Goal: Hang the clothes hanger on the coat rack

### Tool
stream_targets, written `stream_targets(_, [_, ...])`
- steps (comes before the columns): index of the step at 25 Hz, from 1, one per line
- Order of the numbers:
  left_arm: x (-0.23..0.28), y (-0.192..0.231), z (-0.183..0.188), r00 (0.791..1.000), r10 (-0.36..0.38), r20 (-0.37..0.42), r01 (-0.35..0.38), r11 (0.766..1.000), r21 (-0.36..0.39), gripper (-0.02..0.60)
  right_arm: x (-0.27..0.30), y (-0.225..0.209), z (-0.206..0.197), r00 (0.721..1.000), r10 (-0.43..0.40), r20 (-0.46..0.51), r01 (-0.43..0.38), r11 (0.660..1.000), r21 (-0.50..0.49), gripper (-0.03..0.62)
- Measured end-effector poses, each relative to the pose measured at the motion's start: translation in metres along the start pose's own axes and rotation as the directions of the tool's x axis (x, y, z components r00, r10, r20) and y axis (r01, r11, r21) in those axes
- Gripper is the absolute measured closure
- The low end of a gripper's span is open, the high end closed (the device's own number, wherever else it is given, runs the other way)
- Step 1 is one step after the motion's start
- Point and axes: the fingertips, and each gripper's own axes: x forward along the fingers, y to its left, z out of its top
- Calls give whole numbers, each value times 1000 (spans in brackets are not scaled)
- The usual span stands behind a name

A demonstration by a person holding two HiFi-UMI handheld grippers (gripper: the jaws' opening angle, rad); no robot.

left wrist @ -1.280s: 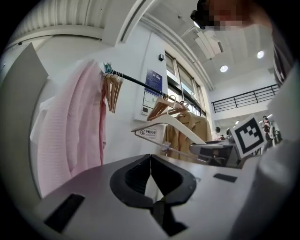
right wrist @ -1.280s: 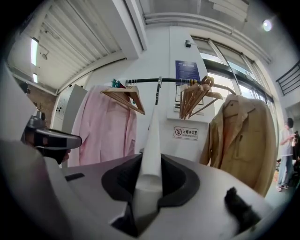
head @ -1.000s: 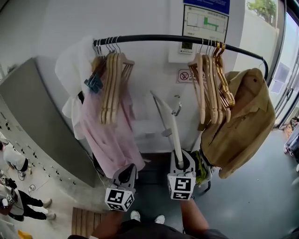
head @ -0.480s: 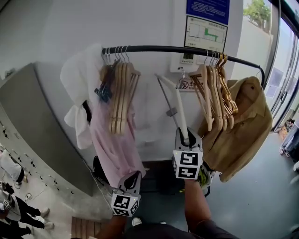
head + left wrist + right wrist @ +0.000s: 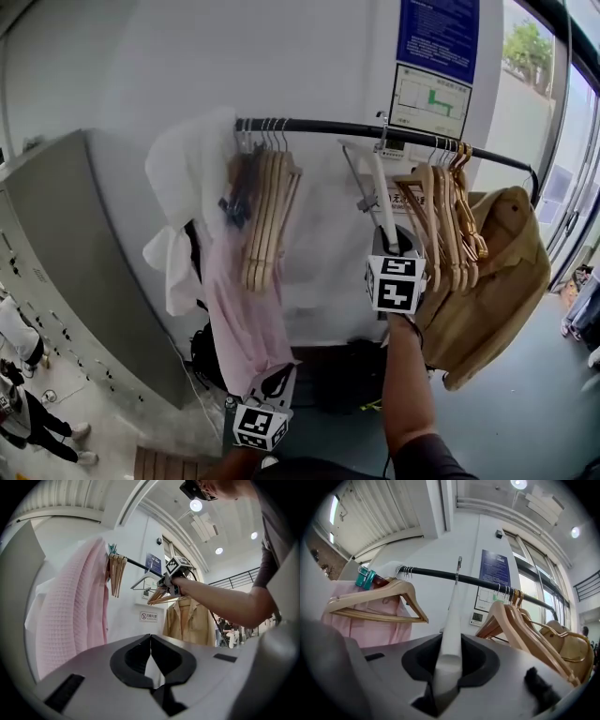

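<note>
My right gripper is raised at arm's length and shut on the arm of a white clothes hanger. The hanger points up, and its metal hook reaches the height of the black rail in the gap between two groups of wooden hangers. In the right gripper view the white hanger runs up from between the jaws of the right gripper, and its hook crosses the rail. Whether the hook rests on the rail I cannot tell. My left gripper hangs low, shut and holding nothing.
Several wooden hangers hang on the rail's left beside a pink garment and a white one. More wooden hangers and a tan jacket hang at the right. A grey locker stands at the left.
My right gripper has lifted the white hanger from waist height to the rail, moving up and slightly right. The left gripper has stayed low.
</note>
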Motion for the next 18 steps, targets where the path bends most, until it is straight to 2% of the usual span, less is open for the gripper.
stream_targets(9, [6,16,0,1000,14,-1,-14,1000,4,572,26,8,-15,997,21,-69,-19,1000,19,505])
stream_targets(18, [7,17,-4,1000,15,-2,-15,1000,-1,571,18,11,-28,994,29,-108,-29,1000,3,505])
